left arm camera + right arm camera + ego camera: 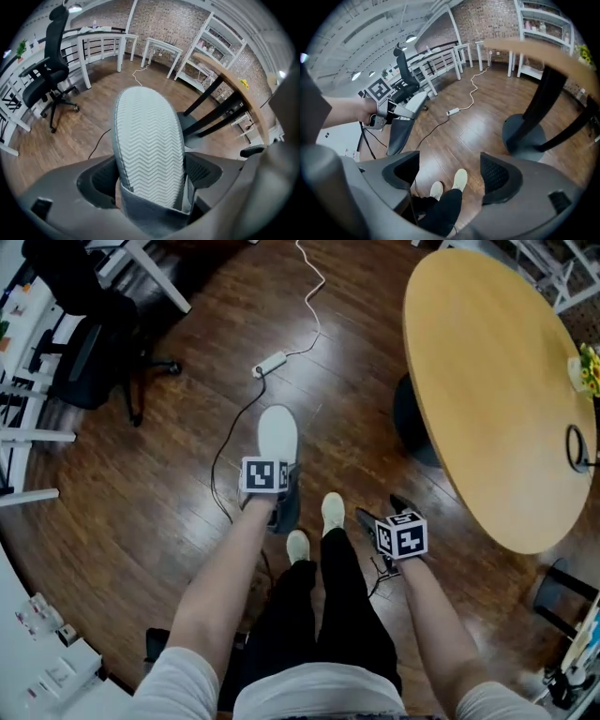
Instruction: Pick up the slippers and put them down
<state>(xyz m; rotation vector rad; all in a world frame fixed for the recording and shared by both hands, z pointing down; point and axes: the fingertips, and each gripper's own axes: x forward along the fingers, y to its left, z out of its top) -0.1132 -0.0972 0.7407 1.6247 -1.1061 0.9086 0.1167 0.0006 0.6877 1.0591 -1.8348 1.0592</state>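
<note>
A grey slipper with a pale zigzag sole (147,140) is held in the air, sole towards the camera in the left gripper view. My left gripper (150,183) is shut on its heel end, one jaw on each side. In the head view the slipper (277,435) sticks out ahead of the left gripper (281,495), above the wooden floor. The right gripper view shows the same slipper (401,129) hanging from the left gripper (382,115) at the left. My right gripper (450,171) is open and empty, and it hovers beside the person's right leg (380,514).
A round wooden table (487,381) on a dark pedestal base (412,418) stands at the right. A white power strip (270,363) and its cables lie on the floor ahead. A black office chair (89,343) and white desks stand at the left. The person's pale shoes (333,512) are below.
</note>
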